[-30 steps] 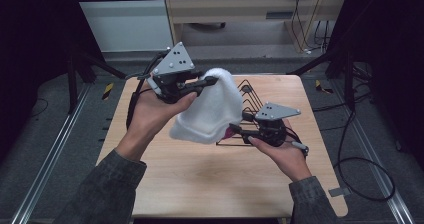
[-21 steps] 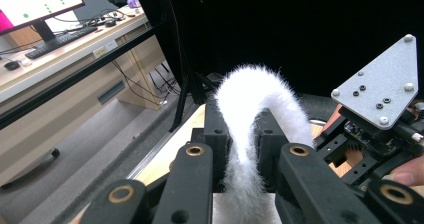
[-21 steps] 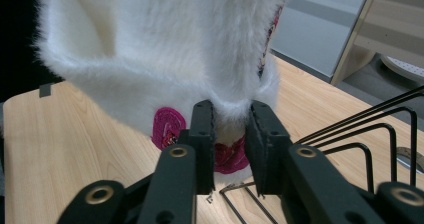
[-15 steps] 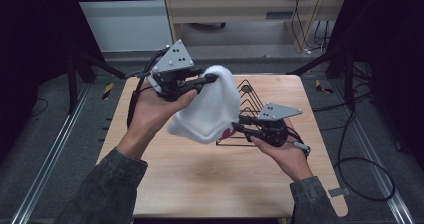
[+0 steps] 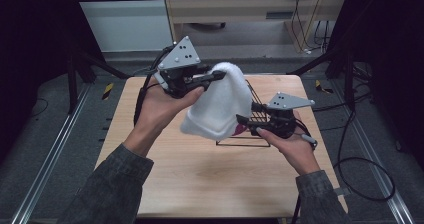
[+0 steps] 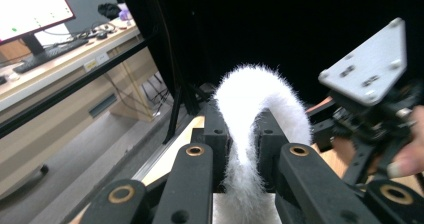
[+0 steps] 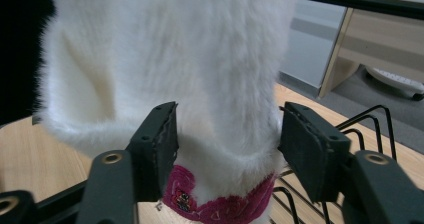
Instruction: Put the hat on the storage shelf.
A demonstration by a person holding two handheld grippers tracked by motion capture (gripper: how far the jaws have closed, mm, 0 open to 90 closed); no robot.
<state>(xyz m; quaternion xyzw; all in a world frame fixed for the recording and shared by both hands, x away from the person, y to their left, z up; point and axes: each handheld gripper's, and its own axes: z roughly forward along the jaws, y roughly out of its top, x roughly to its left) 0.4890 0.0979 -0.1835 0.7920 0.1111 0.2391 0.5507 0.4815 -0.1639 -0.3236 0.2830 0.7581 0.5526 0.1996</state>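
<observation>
White fluffy hat (image 5: 220, 104), soft and limp, hangs above the black wire rack (image 5: 255, 129) from your left gripper (image 5: 212, 77), clamped on its top; your right gripper (image 7: 227, 144), jaws apart, straddles the magenta-edged brim, the firmest hold.

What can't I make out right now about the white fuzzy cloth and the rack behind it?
- Black wire rack: high view, mostly hidden behind the white fuzzy cloth and the right hand-held gripper.
- Pink patch on the cloth: right gripper view, cut off by the bottom edge, design unreadable.
- Cloth's full shape: bunched where the left hand-held gripper clamps it.
</observation>
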